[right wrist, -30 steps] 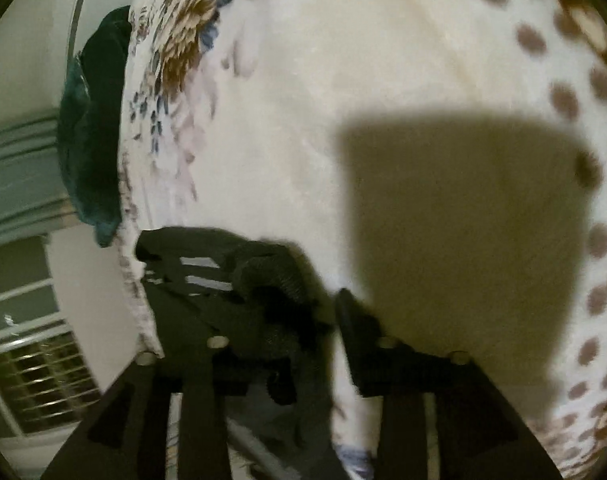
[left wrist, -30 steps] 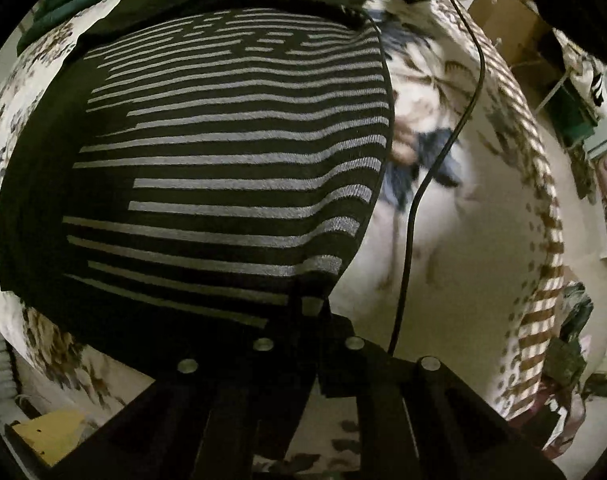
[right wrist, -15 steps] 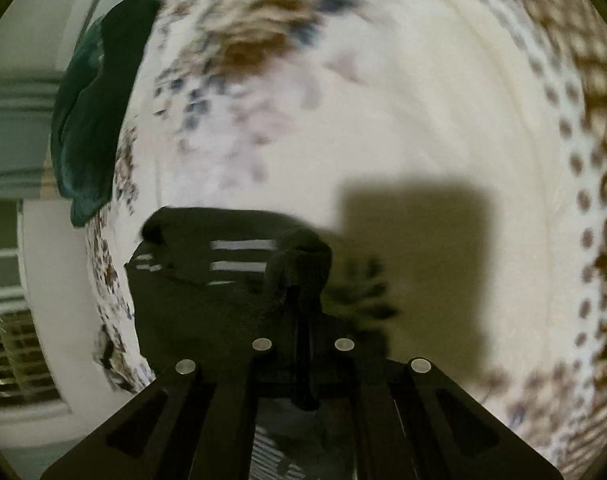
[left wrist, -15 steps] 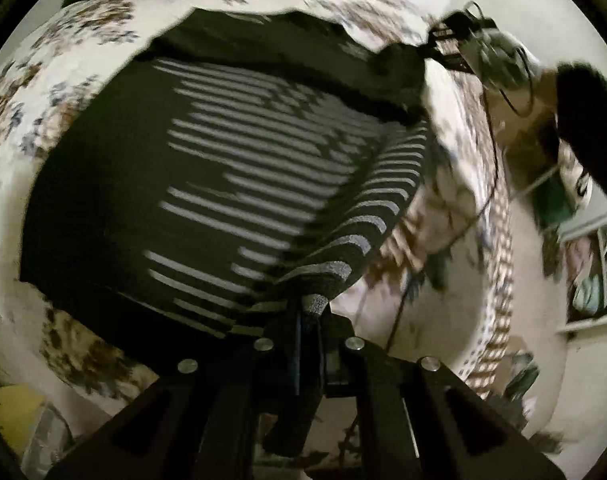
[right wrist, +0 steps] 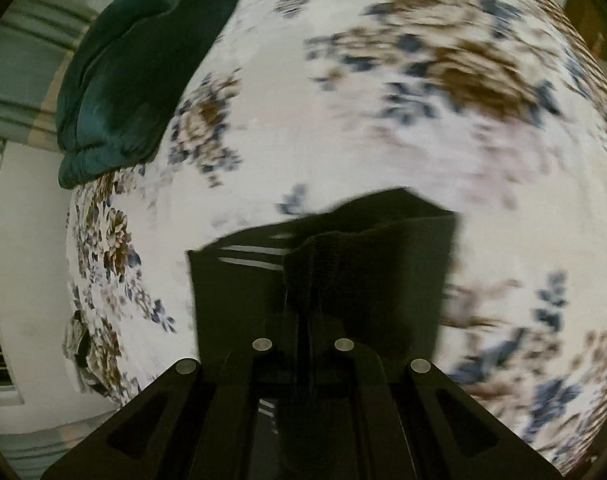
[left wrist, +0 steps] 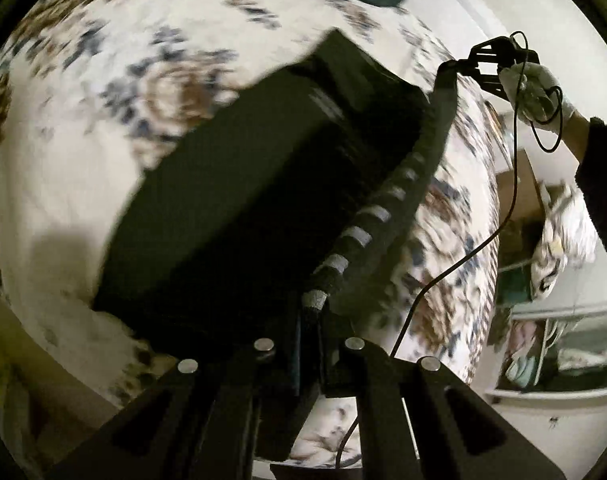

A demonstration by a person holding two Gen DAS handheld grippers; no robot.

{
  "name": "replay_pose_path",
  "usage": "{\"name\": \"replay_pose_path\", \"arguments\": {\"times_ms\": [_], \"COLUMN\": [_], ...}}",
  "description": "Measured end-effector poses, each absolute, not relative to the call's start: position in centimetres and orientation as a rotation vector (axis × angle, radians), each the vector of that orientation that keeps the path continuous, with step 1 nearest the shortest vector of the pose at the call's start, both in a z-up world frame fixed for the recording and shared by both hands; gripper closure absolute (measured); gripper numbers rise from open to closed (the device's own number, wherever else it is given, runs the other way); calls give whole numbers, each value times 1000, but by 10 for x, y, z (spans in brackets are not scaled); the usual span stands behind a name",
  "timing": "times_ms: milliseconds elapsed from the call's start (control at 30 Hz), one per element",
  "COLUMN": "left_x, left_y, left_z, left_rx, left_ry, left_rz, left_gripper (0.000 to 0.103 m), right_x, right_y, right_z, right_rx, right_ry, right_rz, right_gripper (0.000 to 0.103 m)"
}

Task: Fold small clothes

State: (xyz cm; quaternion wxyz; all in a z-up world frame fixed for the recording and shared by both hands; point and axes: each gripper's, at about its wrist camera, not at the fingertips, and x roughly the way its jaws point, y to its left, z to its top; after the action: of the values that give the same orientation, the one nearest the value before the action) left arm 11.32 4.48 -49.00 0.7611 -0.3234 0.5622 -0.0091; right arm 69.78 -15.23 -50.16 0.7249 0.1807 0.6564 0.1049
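Holding one edge of the black striped garment (left wrist: 263,184) pinched in my left tongs (left wrist: 309,316), its opposite corner clamped in my right tongs (right wrist: 307,320). Garment lifted mid-fold above the floral bedspread (right wrist: 343,132); fold unfinished, laying down and smoothing remain. Far left: green bundle (right wrist: 131,64), untouched.

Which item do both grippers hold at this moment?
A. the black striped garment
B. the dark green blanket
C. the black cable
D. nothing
A: the left gripper and the right gripper are each shut on an edge of the black striped garment, lifted over the floral bedsheet.
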Motion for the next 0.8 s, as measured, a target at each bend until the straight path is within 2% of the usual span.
{"name": "replay_pose_path", "arguments": {"times_ms": [267, 400, 433, 467, 500, 533, 567, 600, 633, 700, 800], "left_x": [109, 101, 97, 93, 88, 82, 79, 75, 74, 75, 89], "left_y": [127, 151, 157, 163, 169, 174, 177, 181, 184, 189, 187], "left_z": [-554, -596, -601, -604, -605, -604, -603, -602, -601, -595, -586], "left_rx": [-783, -842, -869, -894, -899, -900, -903, -891, -886, -878, -818], "left_ry": [1269, 1369, 1383, 1391, 1401, 1409, 1416, 1440, 1450, 1442, 1434], "left_rz": [20, 28, 25, 21, 34, 34, 27, 38, 43, 37, 20], "left_gripper": [99, 92, 89, 86, 80, 77, 74, 60, 54, 54, 50], "right_x": [722, 725, 726, 726, 724, 721, 715, 706, 694, 666, 612], "right_y": [26, 76, 81, 83, 82, 80, 77, 73, 68, 58, 35], "right_z": [-559, -602, -608, -614, -617, -618, -615, -610, -603, -590, -576], "right_rx": [228, 145, 133, 135, 167, 206, 244, 274, 286, 278, 260], "right_ry": [1502, 1571, 1579, 1598, 1617, 1631, 1637, 1637, 1636, 1641, 1643], "right_rz": [177, 146, 139, 143, 161, 187, 214, 234, 253, 301, 347], "right_gripper": [100, 98, 93, 74, 63, 46, 38, 36, 32, 27, 25]}}
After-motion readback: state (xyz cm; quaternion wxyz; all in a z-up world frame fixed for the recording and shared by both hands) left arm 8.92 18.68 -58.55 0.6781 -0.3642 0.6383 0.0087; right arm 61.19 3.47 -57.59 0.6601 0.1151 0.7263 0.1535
